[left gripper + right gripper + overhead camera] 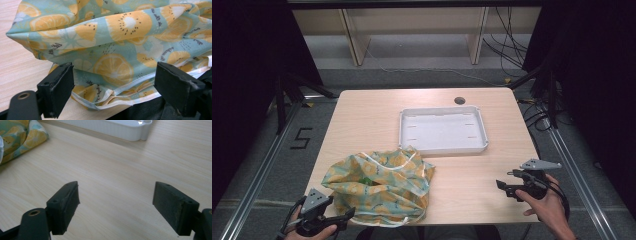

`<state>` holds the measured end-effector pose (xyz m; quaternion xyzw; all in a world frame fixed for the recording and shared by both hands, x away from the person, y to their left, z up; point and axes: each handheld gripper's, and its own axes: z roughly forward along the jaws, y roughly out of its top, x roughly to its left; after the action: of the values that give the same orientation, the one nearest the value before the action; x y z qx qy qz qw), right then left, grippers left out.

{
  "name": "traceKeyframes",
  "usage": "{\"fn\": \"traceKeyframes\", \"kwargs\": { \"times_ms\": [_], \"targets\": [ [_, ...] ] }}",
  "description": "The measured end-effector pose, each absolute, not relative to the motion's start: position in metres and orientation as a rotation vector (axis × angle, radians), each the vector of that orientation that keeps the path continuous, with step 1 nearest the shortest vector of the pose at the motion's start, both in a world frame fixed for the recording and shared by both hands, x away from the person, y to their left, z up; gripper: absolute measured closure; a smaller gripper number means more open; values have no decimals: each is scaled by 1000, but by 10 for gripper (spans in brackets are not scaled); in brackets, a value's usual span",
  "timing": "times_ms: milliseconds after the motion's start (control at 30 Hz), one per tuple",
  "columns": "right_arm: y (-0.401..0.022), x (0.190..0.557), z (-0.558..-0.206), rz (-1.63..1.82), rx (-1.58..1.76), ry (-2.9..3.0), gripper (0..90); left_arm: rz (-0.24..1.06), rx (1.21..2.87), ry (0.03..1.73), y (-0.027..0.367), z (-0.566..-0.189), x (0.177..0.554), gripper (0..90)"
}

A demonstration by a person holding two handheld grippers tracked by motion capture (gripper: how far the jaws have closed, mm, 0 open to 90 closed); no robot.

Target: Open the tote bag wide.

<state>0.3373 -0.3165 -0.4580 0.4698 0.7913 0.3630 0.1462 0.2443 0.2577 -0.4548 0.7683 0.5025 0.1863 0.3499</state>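
A cloth bag (379, 185) printed with orange slices on pale blue-green lies slumped at the table's front left, something green showing in its mouth. My left gripper (343, 218) sits at the front left corner, open, its jaws pointing at the bag's near side; in the left gripper view the bag (117, 45) and its white edging lie between and beyond the spread jaws (113, 90). My right gripper (504, 189) hovers over the front right of the table, open, nothing between its jaws (116, 205). A white tray (443, 131) sits empty at the middle back.
Bare wood stretches between the bag and the right gripper. The tray's corner (140, 131) and a bag edge (22, 137) appear far off in the right gripper view. A dark round hole (459, 100) sits near the table's back edge. Cables trail on the floor behind.
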Motion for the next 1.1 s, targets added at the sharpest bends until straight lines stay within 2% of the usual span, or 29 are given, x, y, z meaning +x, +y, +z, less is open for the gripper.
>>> {"fn": "traceKeyframes", "kwargs": {
  "times_ms": [200,533,667,833,867,1100],
  "targets": [
    [-313,336,-455,1080,1323,2292,178,478,1991,1303,258,-455,244,153],
    [-286,333,-446,1164,1235,2339,181,471,2000,1287,258,-454,245,153],
    [-264,330,-439,1209,1161,2395,201,478,1995,1286,257,-454,245,153],
    [-233,329,-433,1278,955,2485,301,479,1973,1298,256,-455,245,153],
    [-217,326,-428,1308,905,2531,311,483,1994,1297,258,-454,245,153],
    [-176,328,-426,1323,764,2600,349,481,1989,1292,258,-454,245,154]
  ]
}}
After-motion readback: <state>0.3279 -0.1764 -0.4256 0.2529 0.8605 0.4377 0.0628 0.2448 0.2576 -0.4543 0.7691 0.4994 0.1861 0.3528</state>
